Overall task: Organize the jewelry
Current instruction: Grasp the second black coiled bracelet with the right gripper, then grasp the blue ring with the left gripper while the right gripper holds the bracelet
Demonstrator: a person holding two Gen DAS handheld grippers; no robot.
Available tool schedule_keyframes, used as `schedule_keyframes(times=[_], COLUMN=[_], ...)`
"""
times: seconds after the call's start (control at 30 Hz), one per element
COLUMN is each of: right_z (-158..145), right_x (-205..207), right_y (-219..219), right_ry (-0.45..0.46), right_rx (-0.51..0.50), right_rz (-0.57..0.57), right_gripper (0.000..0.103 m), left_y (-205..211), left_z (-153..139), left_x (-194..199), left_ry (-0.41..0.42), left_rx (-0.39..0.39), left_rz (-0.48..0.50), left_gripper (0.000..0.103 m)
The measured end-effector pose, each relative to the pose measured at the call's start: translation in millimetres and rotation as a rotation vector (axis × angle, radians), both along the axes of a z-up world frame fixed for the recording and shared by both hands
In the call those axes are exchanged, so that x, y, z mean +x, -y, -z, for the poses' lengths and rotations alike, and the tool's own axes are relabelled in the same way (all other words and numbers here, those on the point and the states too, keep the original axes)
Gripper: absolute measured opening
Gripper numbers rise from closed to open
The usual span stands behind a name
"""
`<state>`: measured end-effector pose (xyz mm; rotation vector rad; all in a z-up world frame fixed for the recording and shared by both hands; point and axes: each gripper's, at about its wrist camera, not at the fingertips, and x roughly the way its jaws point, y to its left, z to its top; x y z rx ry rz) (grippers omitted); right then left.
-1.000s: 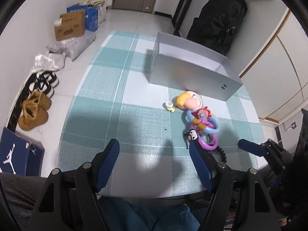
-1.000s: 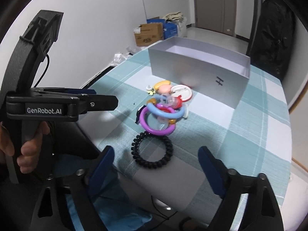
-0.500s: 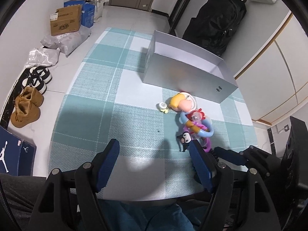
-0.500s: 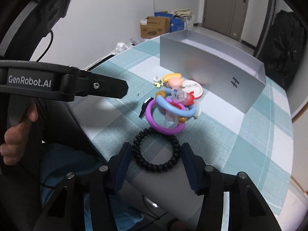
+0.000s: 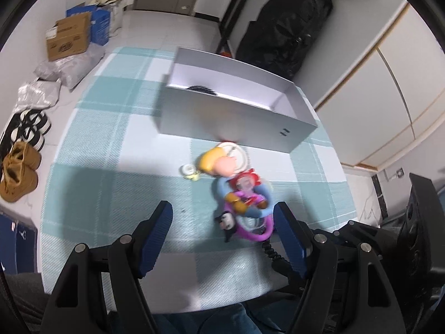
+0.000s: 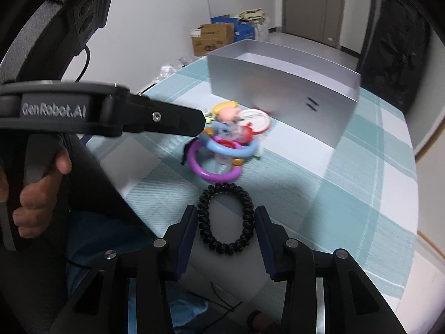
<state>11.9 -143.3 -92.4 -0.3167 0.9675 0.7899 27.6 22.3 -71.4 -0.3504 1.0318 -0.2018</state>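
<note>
A black spiral hair tie (image 6: 225,218) lies near the table's front edge, squeezed into an oval between the fingers of my right gripper (image 6: 225,224), which press on both its sides. Behind it sits a pile of trinkets: a purple ring (image 6: 211,164), a blue ring (image 6: 230,147), a red-haired figure (image 5: 246,183) and a yellow-haired doll (image 5: 219,161). The open grey box (image 5: 236,119) stands behind the pile, with a dark item (image 5: 201,89) inside. My left gripper (image 5: 224,220) is open and empty above the pile's near end.
The table has a teal and white checked cloth (image 5: 111,144). A black backpack (image 5: 283,22) stands behind the box. Cardboard boxes (image 5: 69,37), bags and shoes (image 5: 19,172) lie on the floor to the left.
My right gripper has moved forward and closed from wide open onto the black hair tie, squeezing it into an oval. My left gripper has moved forward over the table and stays open.
</note>
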Motion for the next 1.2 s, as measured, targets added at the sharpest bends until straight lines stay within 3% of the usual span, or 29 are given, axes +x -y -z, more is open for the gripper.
schedule_keyframes(times=[0.27, 0.6, 0.73, 0.83, 0.93, 1.2], right_z=[-5, -6, -8, -10, -10, -9], right_x=[19, 32, 32, 32, 34, 37], right_y=[33, 47, 52, 55, 55, 56], right_ry=[-0.049, -0.084, -0.089, -0.099, -0.1, -0.099], right_rx=[0.046, 0.122, 0.142, 0.154, 0.16, 0.166], right_rz=[0.109, 0.178, 0.198, 0.208, 0.209, 0.214], right_gripper=[0.04, 0.04, 0.04, 0.04, 0.04, 0.04], left_y=[23, 31, 39, 37, 37, 37], left_z=[9, 15, 16, 16, 15, 12], left_x=[16, 31, 32, 31, 31, 29], left_ry=[-0.041, -0.07, -0.061, -0.054, -0.047, -0.034], left_rx=[0.039, 0.102, 0.191, 0.183, 0.168, 0.14], left_rz=[0.085, 0.099, 0.116, 0.125, 0.129, 0.128], left_gripper=[0.071, 0.071, 0.071, 0.07, 0.054, 0.054])
